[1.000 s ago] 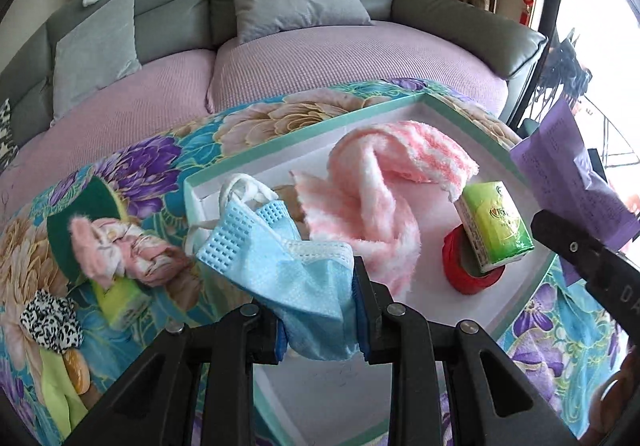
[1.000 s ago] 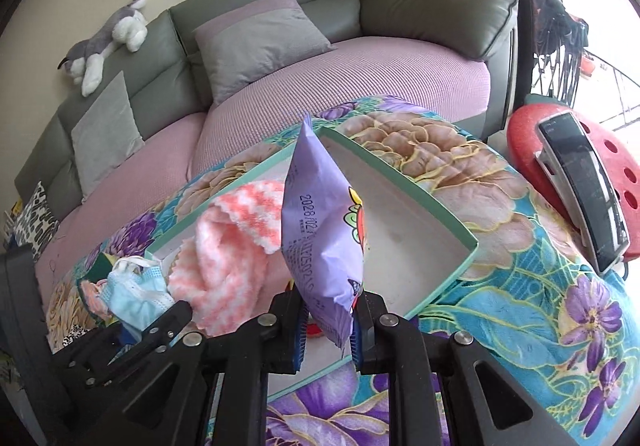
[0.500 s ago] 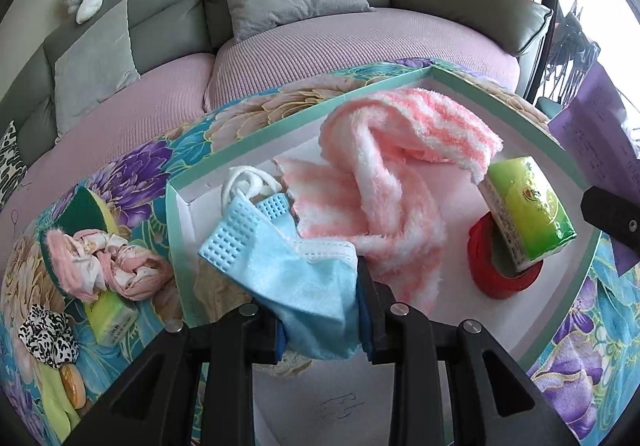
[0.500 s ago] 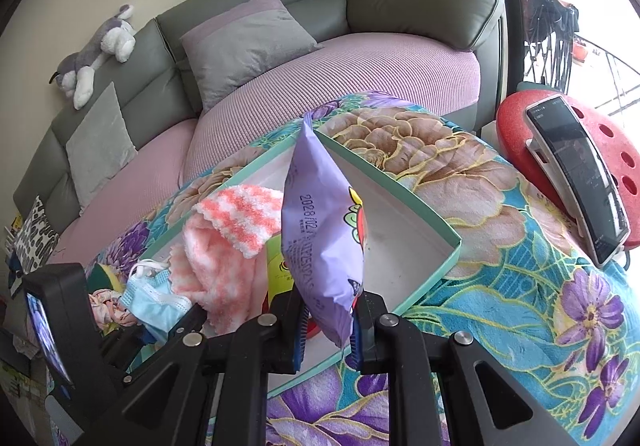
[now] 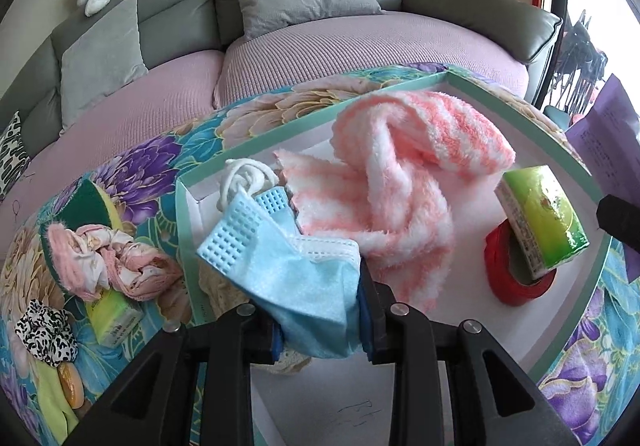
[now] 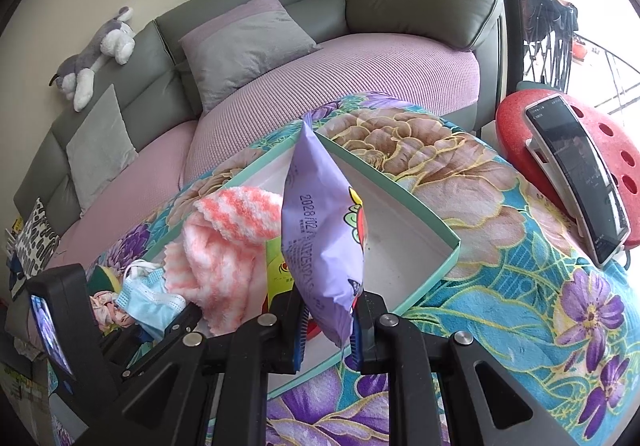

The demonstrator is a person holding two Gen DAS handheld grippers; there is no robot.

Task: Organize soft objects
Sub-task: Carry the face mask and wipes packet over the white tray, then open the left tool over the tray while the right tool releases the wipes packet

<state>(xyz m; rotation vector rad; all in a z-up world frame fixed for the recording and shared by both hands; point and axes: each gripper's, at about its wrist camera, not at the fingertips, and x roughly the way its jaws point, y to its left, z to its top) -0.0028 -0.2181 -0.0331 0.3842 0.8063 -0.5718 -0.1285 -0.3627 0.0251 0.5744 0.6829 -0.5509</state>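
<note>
Pale blue and softly crumpled, the face mask (image 5: 296, 278) sat clenched between the pads of the left gripper (image 5: 320, 330), its white ear loops (image 5: 244, 182) trailing over the near left corner of the mint-rimmed box (image 5: 184, 246). Inside the box, a pink-and-white striped fluffy towel (image 5: 400, 182) lay bunched at the middle, with a green tissue pack (image 5: 540, 222) leaning on a red tape roll (image 5: 508, 278) by the right edge. The right gripper (image 6: 328, 330) grasped a puffy purple snack bag (image 6: 320, 230), held upright above the box's near edge.
</note>
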